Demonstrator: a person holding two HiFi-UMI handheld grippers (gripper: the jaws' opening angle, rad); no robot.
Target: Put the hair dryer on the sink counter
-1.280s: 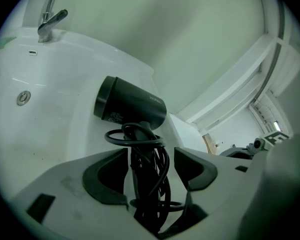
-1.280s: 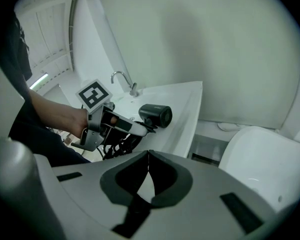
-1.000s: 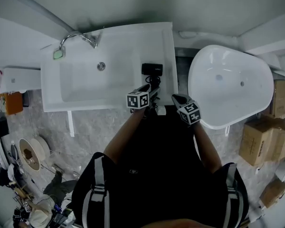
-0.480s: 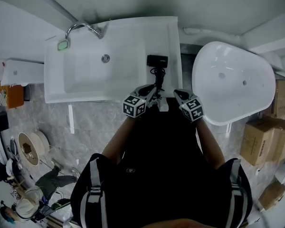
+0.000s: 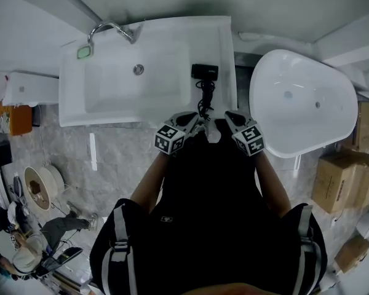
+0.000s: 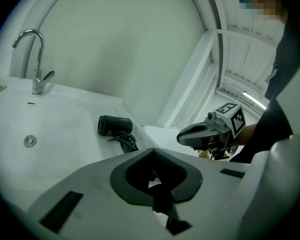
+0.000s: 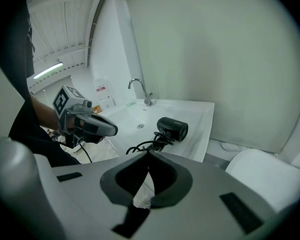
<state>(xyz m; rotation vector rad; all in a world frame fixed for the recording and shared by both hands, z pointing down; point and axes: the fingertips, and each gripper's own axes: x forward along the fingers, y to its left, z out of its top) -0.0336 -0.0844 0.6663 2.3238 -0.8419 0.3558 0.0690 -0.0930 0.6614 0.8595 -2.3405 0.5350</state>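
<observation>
Head view sets the hair dryer lying on the narrow flat strip of the bench, between the basin and the bench's right edge. Its cord is coiled toward the front edge, and a strip of floor separates the bench from the white tub. Just off that front edge, the left tongs and right tongs hover side by side, angled inward near the cord, each closed on nothing. Only the gripper views show the bare wall rising behind the bench.

Black top, grey-striped shoulder straps. Grey left hand-held gripper and right hand-held gripper each carry a black-and-white marker cube.
</observation>
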